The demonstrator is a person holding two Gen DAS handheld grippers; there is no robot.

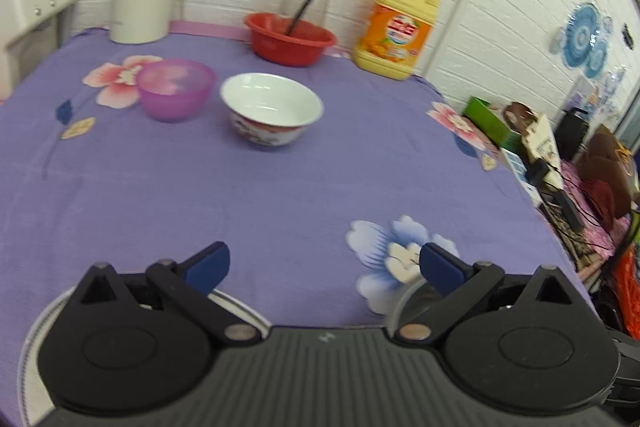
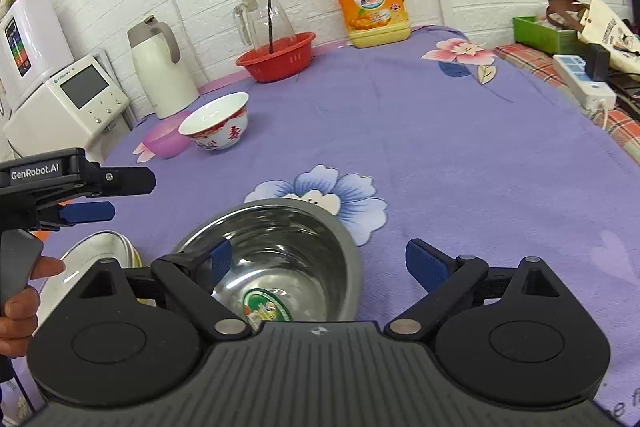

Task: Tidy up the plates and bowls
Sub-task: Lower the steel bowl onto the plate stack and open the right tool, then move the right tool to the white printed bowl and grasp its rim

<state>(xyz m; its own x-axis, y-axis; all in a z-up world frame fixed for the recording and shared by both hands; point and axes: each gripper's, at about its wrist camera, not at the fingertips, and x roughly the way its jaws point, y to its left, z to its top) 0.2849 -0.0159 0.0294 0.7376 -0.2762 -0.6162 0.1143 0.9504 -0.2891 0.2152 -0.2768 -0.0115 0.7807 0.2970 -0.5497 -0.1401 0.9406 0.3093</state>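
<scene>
Left wrist view, going L to R: plate stack [image 1: 240,307] sits under and behind the left finger of the left gripper [image 1: 324,263], only a rim arc showing. Fingers spread wide, nothing between them but the purple cloth [image 1: 280,195]. Well ahead, left of the left finger's line: purple bowl [image 1: 175,89], rim up. Just right of it, ahead between the fingers, the white bowl [image 1: 272,109], rim up, tilted a bit toward the cam. Steel bowl rim [image 1: 404,297] peeks out just beside the right finger.

Right wrist view, L to R: a hand [image 2: 24,291] holds the left gripper's handle at the far left edge, plates below its fingers. Steel bowl [image 2: 276,259] lies between the fingers of the right gripper [image 2: 318,263], closer to the left one, whose pad hangs over the inside near the rim; contact unclear. It's tipped, mouth facing up and toward the cam, sticker on the bottom visible. Fingers wide apart, gripping nothing.

Risks, imo:
- steel wall is slick and curved, so a pinch on the rim could slip or spin the bowl.
- both grippers are close near the plates, so they could clash.
- round things, no real long axis; the mouth direction is what matters for nesting.
</scene>
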